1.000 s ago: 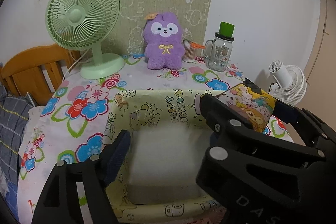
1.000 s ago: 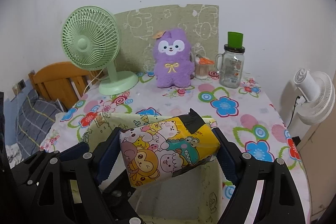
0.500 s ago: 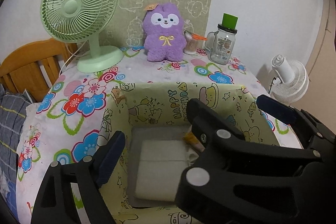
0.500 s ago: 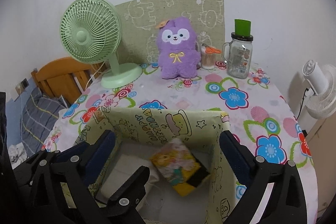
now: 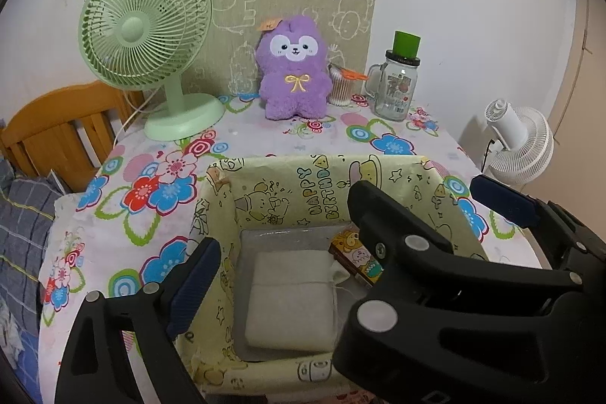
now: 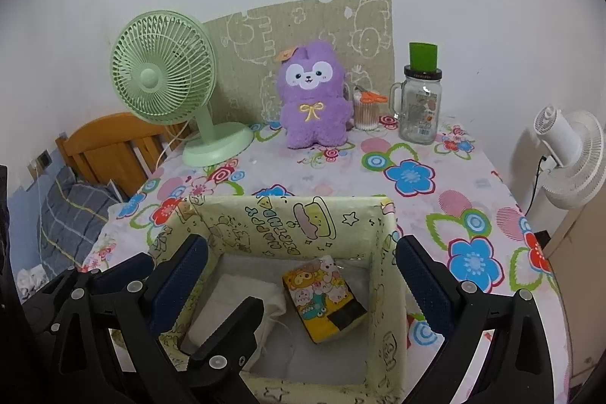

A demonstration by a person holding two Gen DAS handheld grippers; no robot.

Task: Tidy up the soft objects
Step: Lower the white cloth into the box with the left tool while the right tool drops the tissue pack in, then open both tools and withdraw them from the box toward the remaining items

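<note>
Yellow fabric box (image 6: 288, 226): held white folded cloth (image 6: 235, 305) beside cartoon tissue pack (image 6: 322, 294) | left gripper (image 5: 341, 237): spread, just widened, empty | right gripper (image 6: 303, 275): spread, just widened, empty

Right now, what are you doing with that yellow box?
Tidying soft things into it. The yellow box already holds a white cloth and a cartoon tissue pack. The right tool hangs open over the box with nothing between its pads, and so does the left tool. The purple plush toy sits on the table.
</note>
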